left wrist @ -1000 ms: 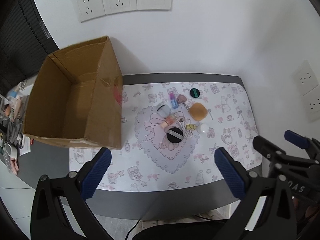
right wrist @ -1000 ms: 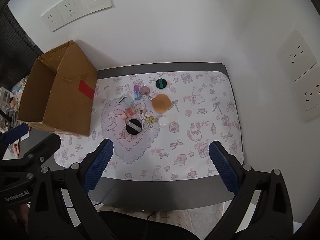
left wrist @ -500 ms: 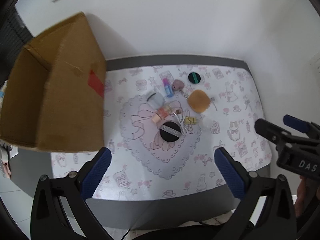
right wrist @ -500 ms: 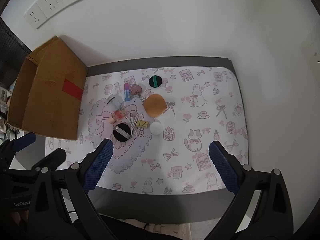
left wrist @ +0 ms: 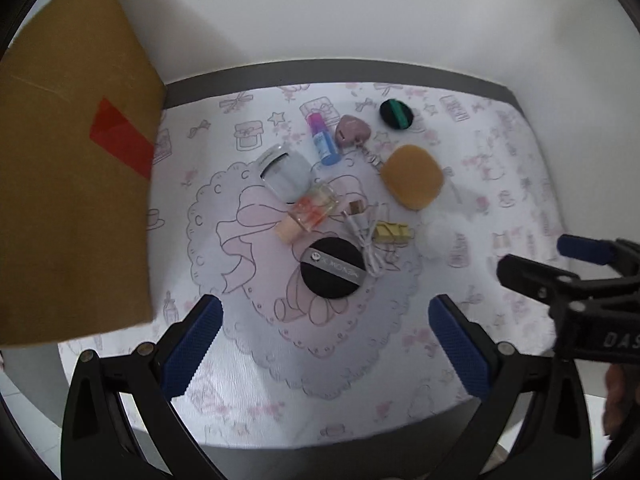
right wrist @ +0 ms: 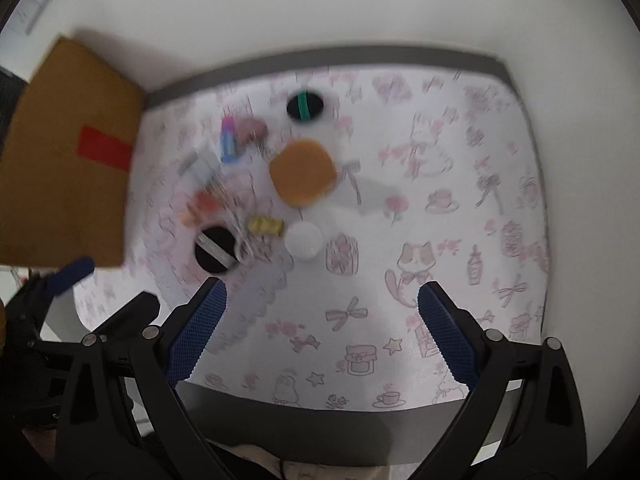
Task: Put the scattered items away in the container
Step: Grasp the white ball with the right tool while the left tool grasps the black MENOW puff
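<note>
Left hand-held gripper [left wrist: 324, 344] first: in the left wrist view we see its blue pads wide apart and empty, hanging over the near part of the patterned mat [left wrist: 500, 152] on the bench [left wrist: 340, 68]. The scattered items lie straight ahead of it, beyond the pads. Nearest is the black puff [left wrist: 334, 268], just past the gap between the pads; its grey band runs left to right across our line of approach and carries pale lettering that we cannot read with confidence. Beyond it lie the white cable [left wrist: 366, 236], yellow clip [left wrist: 392, 232], small bottle [left wrist: 310, 216], clear case [left wrist: 286, 172], blue tube [left wrist: 322, 142] with its long axis pointing away from us, pink heart [left wrist: 352, 132], orange sponge [left wrist: 412, 176], white puff [left wrist: 438, 236] and the green-banded puff [left wrist: 396, 114]. The box [left wrist: 72, 168], marked with red tape, stands at the left edge of the mat. On the right the right hand-held gripper [left wrist: 552, 256] shows side-on, with "DAS" legible on its body.

In the right wrist view, which is blurred, the right hand-held gripper [right wrist: 322, 332] is likewise spread and empty. The pile sits ahead and to its left, the white puff [right wrist: 304, 240] closest, the box [right wrist: 68, 168] far left. We judge the left one nearer both the black puff and the box, so the first pick suits it.
</note>
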Demonstrator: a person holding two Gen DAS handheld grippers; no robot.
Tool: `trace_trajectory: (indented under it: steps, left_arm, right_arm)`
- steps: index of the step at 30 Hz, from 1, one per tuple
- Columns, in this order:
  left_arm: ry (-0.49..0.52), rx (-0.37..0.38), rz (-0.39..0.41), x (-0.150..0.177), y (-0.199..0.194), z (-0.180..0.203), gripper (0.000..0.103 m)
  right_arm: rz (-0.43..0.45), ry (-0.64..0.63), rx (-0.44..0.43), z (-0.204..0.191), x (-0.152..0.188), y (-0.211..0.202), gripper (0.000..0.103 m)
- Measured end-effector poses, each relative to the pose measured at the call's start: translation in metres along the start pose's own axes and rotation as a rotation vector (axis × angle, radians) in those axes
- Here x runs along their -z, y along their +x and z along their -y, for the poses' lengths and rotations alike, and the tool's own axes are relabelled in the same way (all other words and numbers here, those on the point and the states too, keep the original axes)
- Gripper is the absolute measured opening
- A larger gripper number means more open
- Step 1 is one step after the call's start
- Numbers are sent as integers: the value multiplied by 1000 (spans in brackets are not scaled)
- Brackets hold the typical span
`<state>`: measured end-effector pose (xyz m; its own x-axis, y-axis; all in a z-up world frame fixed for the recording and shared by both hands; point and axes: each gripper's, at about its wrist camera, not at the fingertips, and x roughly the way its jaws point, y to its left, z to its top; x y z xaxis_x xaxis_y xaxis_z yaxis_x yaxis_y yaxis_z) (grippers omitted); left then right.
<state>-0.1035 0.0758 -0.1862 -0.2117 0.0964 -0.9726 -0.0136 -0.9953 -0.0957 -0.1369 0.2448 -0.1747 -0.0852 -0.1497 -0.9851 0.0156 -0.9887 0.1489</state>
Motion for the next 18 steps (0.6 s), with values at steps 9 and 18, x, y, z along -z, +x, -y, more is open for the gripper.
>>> trace_trajectory:
  steps: [9, 18]
  left_arm:
    - [69, -53, -31, 1, 45, 4, 103]
    - [45, -36, -104, 0, 72, -1, 85]
  right_arm:
    - [6, -110, 27, -2, -6, 35, 98]
    - [-40, -87, 66, -8, -16, 57, 98]
